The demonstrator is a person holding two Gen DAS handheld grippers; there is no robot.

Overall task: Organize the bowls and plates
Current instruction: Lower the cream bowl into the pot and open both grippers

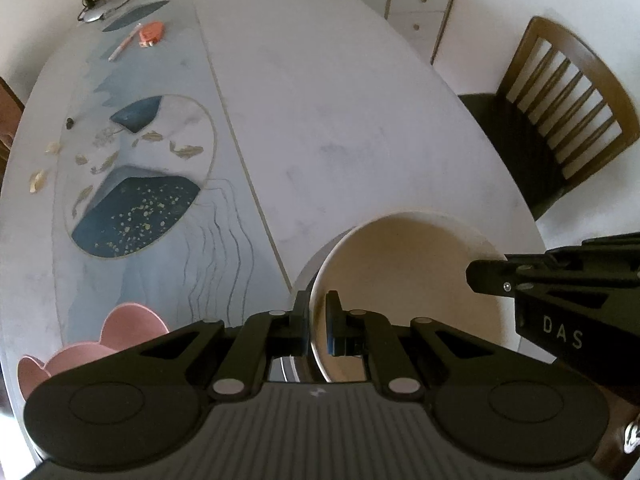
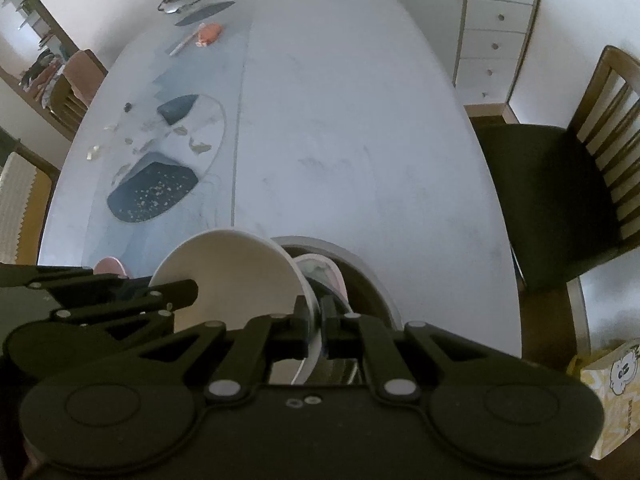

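Note:
A cream white bowl [image 1: 408, 276] is held tilted above the near table edge. My left gripper [image 1: 317, 326] is shut on its left rim. My right gripper [image 2: 318, 326] is shut on its right rim; the bowl also shows in the right wrist view [image 2: 232, 276]. The right gripper's fingers [image 1: 490, 278] reach in from the right in the left wrist view. Under the bowl lie a small pink-rimmed dish [image 2: 324, 274] and a grey plate [image 2: 360, 264]. A pink lobed dish [image 1: 120, 334] sits at the near left.
The oval table [image 1: 340, 120] has a blue patterned mat [image 1: 136, 184]. A lamp base [image 1: 104, 4], a pen [image 1: 124, 42] and an orange object [image 1: 152, 32] lie at the far end. A wooden chair [image 1: 560, 112] stands right, with white drawers [image 2: 496, 28] behind.

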